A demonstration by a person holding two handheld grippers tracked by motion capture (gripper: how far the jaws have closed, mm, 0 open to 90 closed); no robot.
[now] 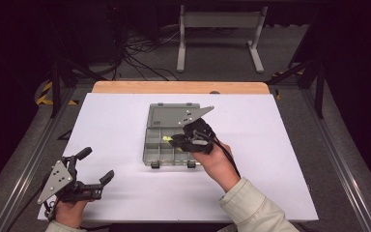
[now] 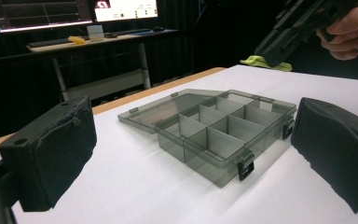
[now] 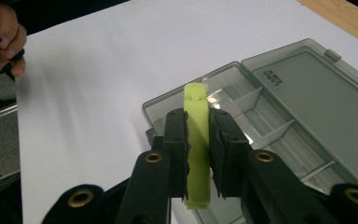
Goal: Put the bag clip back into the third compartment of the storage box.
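Yellow-green clip is gripped by right gripper above compartment box; left gripper is held open.

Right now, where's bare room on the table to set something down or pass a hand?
Free: the white tabletop right of the compartment box, and the strip left of it up to the wooden edge. Crowded: over the box, where the right gripper holds a yellow-green piece; near-left corner holds the open left gripper.

Compartment box mid-table, lid open behind it, clip above its compartments
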